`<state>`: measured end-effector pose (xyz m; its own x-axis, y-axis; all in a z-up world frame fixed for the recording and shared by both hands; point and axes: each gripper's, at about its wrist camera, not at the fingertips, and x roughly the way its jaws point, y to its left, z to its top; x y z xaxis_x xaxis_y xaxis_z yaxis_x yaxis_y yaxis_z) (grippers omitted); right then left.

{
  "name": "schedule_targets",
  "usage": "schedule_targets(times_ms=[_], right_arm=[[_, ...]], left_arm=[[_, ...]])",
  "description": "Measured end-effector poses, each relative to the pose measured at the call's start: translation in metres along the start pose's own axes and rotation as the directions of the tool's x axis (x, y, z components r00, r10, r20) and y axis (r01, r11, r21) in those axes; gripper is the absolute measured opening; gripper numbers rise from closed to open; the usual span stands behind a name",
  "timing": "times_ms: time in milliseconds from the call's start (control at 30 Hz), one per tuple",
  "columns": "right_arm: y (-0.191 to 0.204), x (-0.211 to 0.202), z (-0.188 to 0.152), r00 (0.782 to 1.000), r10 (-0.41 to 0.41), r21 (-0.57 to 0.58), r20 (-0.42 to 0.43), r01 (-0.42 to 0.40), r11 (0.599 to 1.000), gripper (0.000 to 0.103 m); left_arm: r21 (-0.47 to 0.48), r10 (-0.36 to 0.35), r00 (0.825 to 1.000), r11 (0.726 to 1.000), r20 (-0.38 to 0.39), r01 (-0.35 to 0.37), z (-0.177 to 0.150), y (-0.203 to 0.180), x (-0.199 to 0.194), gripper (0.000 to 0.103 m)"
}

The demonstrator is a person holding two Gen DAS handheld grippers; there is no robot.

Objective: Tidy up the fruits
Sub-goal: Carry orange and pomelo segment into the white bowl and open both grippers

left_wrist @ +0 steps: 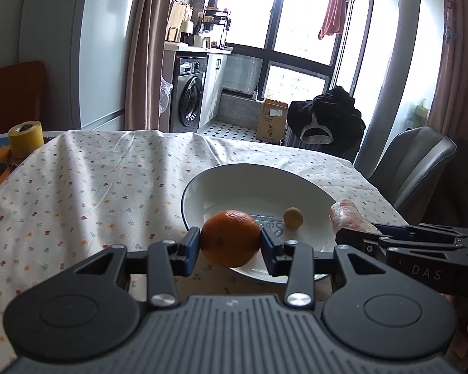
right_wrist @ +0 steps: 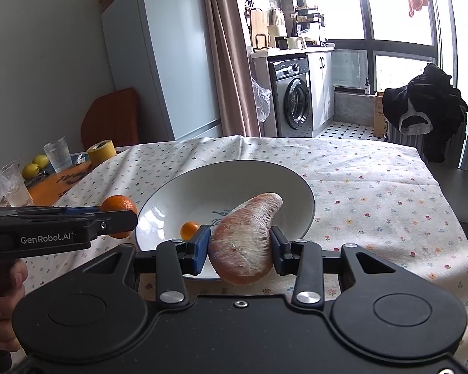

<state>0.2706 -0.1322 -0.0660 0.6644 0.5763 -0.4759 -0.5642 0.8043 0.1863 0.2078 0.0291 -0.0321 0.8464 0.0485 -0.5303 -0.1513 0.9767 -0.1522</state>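
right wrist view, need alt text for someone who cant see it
The right gripper clamps a plastic-wrapped orange-pink fruit above the near rim of a white bowl on a floral tablecloth. A small orange fruit lies in the bowl, and at left the left gripper holds an orange.

Both wrist views look forward, close over the table, sharing the white plate (left_wrist: 202, 184) and far kitchen.

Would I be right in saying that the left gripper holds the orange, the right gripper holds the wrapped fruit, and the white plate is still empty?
Not quite: the white plate is not empty. A small round fruit lies on it, as the left wrist view shows. The left gripper does hold the orange, and the right gripper the wrapped fruit.
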Motion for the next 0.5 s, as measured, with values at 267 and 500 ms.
schedule_targets(times_ms=[267, 500], right_arm=[[-0.004, 0.015, 0.000, 1.000, -0.001, 0.020, -0.011, 0.001, 1.000, 0.039], [-0.002, 0.024, -0.002, 1.000, -0.001, 0.025, -0.018, 0.002, 1.000, 0.039]], left_arm=[[-0.005, -0.015, 0.999, 1.000, -0.032, 0.015, -0.003, 0.001, 0.023, 0.040], [-0.018, -0.028, 0.999, 0.999, -0.026, 0.027, -0.001, 0.004, 0.027, 0.042]])
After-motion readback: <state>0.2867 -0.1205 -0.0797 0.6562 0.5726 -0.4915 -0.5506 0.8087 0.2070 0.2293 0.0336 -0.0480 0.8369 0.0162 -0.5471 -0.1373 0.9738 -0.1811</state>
